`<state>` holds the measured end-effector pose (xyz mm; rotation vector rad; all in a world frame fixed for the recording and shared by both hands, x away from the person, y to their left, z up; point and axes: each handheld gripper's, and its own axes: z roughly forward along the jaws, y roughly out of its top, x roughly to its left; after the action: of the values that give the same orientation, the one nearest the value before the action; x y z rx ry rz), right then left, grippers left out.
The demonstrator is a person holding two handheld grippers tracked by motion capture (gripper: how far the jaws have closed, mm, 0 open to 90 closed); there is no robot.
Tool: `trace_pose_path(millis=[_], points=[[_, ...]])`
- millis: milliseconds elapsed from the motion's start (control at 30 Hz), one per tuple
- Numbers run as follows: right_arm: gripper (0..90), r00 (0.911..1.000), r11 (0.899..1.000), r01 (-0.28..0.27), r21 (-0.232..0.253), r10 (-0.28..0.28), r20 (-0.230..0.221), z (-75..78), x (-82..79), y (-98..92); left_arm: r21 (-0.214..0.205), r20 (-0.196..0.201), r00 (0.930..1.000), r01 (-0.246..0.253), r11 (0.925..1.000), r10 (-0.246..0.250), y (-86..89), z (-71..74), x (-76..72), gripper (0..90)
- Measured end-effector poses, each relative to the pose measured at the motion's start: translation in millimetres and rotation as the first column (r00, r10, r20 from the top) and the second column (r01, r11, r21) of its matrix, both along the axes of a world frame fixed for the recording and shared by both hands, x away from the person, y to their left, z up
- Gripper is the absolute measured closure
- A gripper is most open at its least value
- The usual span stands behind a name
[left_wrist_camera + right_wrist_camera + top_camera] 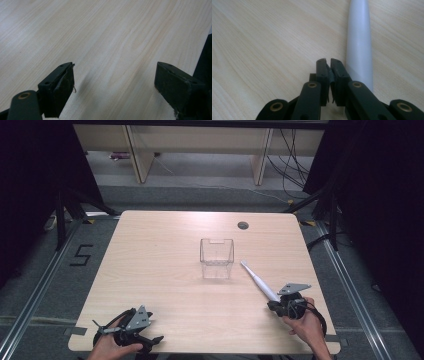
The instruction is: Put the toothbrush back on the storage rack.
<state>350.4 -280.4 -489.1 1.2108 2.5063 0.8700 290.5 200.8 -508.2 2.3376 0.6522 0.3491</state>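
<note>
Currently:
right gripper [328, 61]: jaws nearly closed, empty, beside white toothbrush [359, 47]
left gripper [115, 75]: jaws wide, empty
floor marking [81, 255]: "5", left of table [150, 270]

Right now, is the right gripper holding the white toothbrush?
No, the right gripper is shut with nothing in it; the toothbrush lies beside its jaws.

Looking down from above onto the whole surface [165, 245]; riding close behind each claw, sharing its wood grain.

Black claws [329, 62] with brass screws, seemingly grey-plated.
</note>
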Motion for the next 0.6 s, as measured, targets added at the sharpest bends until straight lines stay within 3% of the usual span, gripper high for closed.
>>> trace_pose_path(millis=[167, 200, 233, 267, 433, 467, 600], points=[[78.9, 0.9995, 1.0, -0.011, 0.023, 0.01, 0.029, 10.4, -3.1, 6.2, 0.0, -0.002, 1.0, -0.002, 1.0, 0.002, 0.1, -0.2, 0.4, 15.8], [77.9, 0.9997, 1.0, -0.012, 0.002, 0.012, 0.02, 15.1, -3.8, 6.9, 0.01, -0.006, 1.0, -0.003, 0.9999, 0.003, 0.3, 0.5, 0.1, 15.8], [76.8, 0.9986, 1.0, -0.014, 0.004, 0.014, 0.052, 15.5, -3.3, 8.4, 0.012, -0.005, 1.0, -0.003, 0.9999, 0.003, 0.3, 0.5, 0.0, 15.8], [73.7, 0.9983, 1.0, -0.016, -0.017, 0.017, 0.056, 20.3, -1.7, 10.6, 0.018, 0.001, 1.0, 0.009, 0.9998, -0.009, 0.6, 0.8, 0.9, 15.8], [66.3, 0.999, 0.998, -0.013, -0.064, 0.016, 0.042, 30.7, 3.0, 14.4, 0.02, -0.007, 0.9999, 0.01, 0.9997, -0.01, 1.4, 0.8, 1.9, 15.8], [65.1, 0.9951, 0.995, -0.026, -0.099, 0.035, 0.092, 32.5, 7.7, 13.2, 0.02, -0.006, 0.9999, 0.01, 0.9997, -0.01, 1.6, 0.8, 2.0, 15.8], [60.1, 0.994, 0.99, 0.016, -0.144, 0.0, 0.109, 39.8, 15.6, 16.1, 0.022, -0.006, 0.9999, 0.009, 0.9997, -0.009, 2.1, 1.0, 1.4, 15.8]])
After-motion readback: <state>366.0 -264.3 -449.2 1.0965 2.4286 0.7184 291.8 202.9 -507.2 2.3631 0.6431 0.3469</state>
